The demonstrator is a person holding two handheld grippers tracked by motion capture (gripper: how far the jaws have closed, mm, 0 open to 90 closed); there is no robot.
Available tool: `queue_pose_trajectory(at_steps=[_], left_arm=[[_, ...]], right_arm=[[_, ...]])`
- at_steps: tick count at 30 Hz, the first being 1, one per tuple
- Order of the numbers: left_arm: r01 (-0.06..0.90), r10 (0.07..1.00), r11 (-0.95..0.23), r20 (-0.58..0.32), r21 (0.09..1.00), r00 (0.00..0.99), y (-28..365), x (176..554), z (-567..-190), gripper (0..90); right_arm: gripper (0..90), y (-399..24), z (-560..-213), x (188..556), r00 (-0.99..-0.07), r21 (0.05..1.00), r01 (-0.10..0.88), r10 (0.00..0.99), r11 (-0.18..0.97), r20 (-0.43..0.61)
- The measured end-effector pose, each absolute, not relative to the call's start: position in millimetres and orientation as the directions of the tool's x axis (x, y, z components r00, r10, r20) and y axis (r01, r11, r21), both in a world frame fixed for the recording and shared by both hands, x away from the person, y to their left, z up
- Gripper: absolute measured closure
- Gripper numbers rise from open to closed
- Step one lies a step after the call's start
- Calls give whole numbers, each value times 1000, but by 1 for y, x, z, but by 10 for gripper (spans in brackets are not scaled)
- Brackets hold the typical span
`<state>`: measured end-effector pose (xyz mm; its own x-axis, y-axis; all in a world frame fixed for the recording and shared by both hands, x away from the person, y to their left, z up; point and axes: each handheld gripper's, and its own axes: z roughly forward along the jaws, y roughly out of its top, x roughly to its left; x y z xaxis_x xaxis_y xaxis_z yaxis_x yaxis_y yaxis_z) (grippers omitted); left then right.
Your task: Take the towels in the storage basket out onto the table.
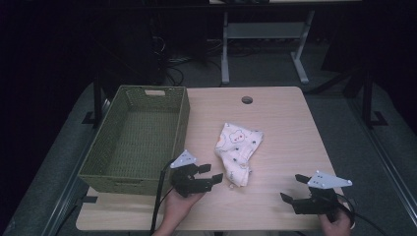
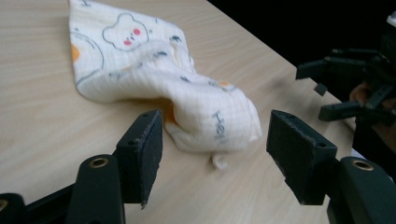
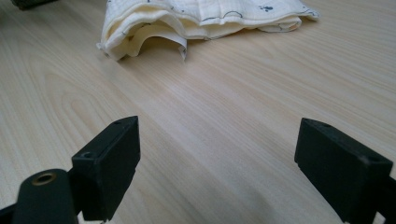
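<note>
A cream cloth [image 1: 237,150] printed with bears and small marks lies crumpled in the middle of the wooden table [image 1: 285,123]. My left gripper [image 1: 211,172] sits just left of the cloth's near end, jaws open. In the left gripper view the cloth's bunched end [image 2: 212,116] lies just beyond the gap between the jaws, untouched by the pads. My right gripper [image 1: 293,188] rests near the table's front right edge, open and empty. In the right gripper view the cloth [image 3: 201,18] lies farther off across bare wood.
A green woven basket [image 1: 98,162] stands empty on the table's left side, close beside my left gripper. A round cable hole [image 1: 247,100] sits near the far edge. Beyond the table are a desk frame [image 1: 300,54] and dark floor.
</note>
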<state>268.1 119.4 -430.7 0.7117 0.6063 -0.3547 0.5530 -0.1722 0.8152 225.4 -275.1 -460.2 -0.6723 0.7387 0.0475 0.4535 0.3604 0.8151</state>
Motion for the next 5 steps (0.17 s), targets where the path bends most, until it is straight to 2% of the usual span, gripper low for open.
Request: queue_pose_trajectory(at_steps=[3, 5], left_arm=[[545, 598, -168, -355, 821, 718, 124, 259, -432, 347], [521, 603, -180, -325, 834, 728, 127, 253, -433, 345]], right_arm=[[140, -274, -461, 225, -672, 814, 453, 739, 364, 44], [140, -273, -461, 225, -674, 811, 457, 737, 366, 47]])
